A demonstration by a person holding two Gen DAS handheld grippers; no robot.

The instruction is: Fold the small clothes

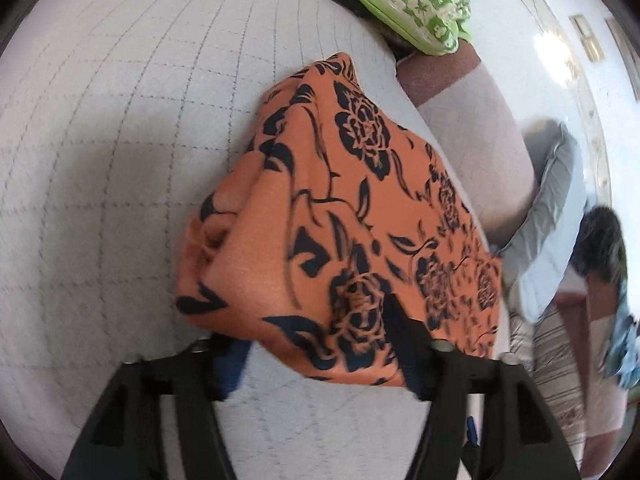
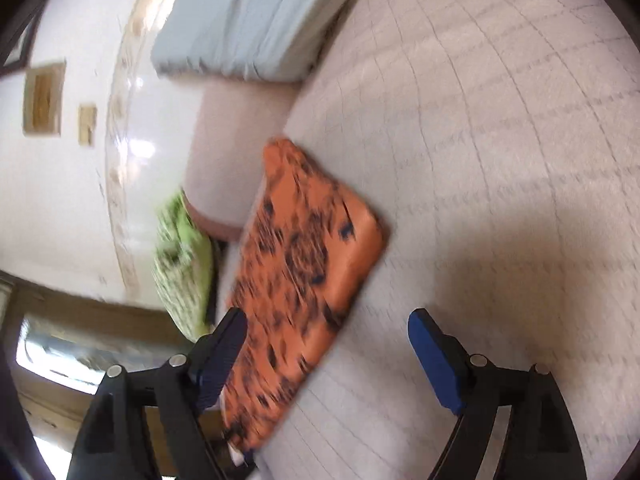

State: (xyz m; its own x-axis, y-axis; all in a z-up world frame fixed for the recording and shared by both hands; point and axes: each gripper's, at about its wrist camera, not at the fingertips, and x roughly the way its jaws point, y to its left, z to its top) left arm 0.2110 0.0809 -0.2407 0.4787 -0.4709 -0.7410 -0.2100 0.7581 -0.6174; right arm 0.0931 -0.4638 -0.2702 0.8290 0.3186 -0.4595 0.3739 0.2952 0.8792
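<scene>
The folded orange garment with black flower print (image 1: pixel 340 216) lies on the quilted beige mattress (image 1: pixel 120 140), filling the frame's centre just above the left gripper (image 1: pixel 320 344), whose jaws gape wide and grip nothing. In the right wrist view the garment sits centre-left by the right gripper (image 2: pixel 328 344), likewise spread wide and empty.

Quilted mattress (image 1: pixel 120 160) lies bare beside the folded orange garment (image 1: pixel 340 216).

Left gripper (image 1: pixel 316 344) and right gripper (image 2: pixel 328 344) both angle downward, jaws spread wide, gripping nothing.

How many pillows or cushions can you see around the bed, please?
2: a green patterned pillow beyond the folded orange garment off the mattress corner, and a pale blue cushion against the mattress's other end. Others may be out of view.
</scene>
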